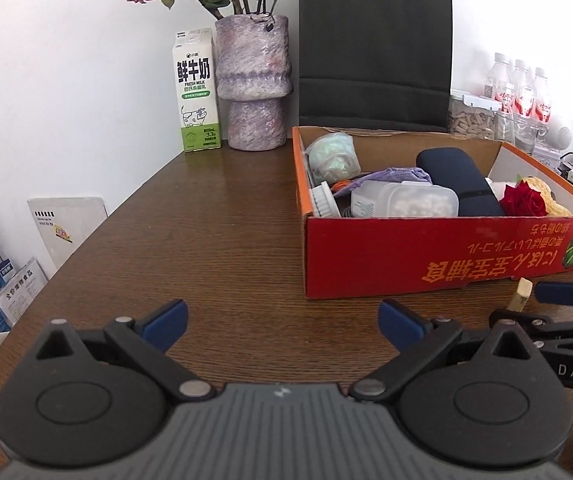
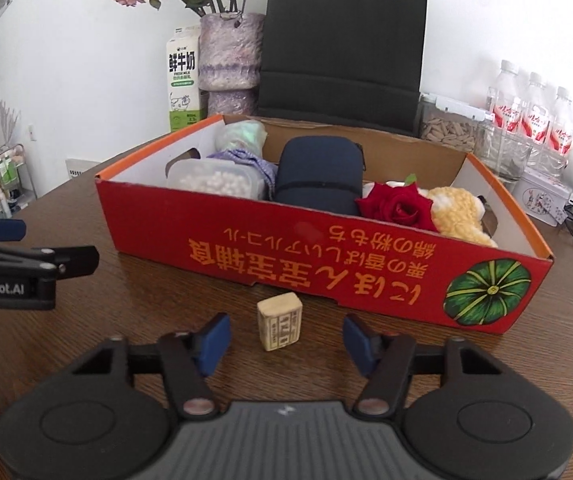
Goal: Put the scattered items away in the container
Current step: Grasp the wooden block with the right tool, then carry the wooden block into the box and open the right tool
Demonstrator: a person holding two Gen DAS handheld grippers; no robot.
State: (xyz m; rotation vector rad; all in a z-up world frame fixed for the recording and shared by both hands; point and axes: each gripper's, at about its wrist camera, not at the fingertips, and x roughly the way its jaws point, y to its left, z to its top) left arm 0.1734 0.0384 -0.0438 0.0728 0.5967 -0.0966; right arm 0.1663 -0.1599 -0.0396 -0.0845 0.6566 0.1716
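A red cardboard box [image 2: 326, 264] stands on the brown wooden table [image 1: 214, 240]; it also shows in the left wrist view [image 1: 426, 256]. It holds a dark blue pouch [image 2: 318, 176], a red rose [image 2: 400, 206], a yellow plush toy [image 2: 456, 210], a clear tub of white beads [image 2: 218, 180] and more. A small beige wooden block [image 2: 279, 327] stands on the table just in front of the box. My right gripper [image 2: 286, 338] is open, its pads on either side of the block, not touching. My left gripper [image 1: 282, 326] is open and empty, over bare table left of the box.
A milk carton [image 1: 196, 92], a purple vase of dried roses [image 1: 252, 84] and a black paper bag [image 1: 374, 52] stand behind the box. Water bottles [image 2: 530, 120], a jar of seeds [image 2: 448, 130] and cables lie at the back right. The table's left edge drops to floor clutter.
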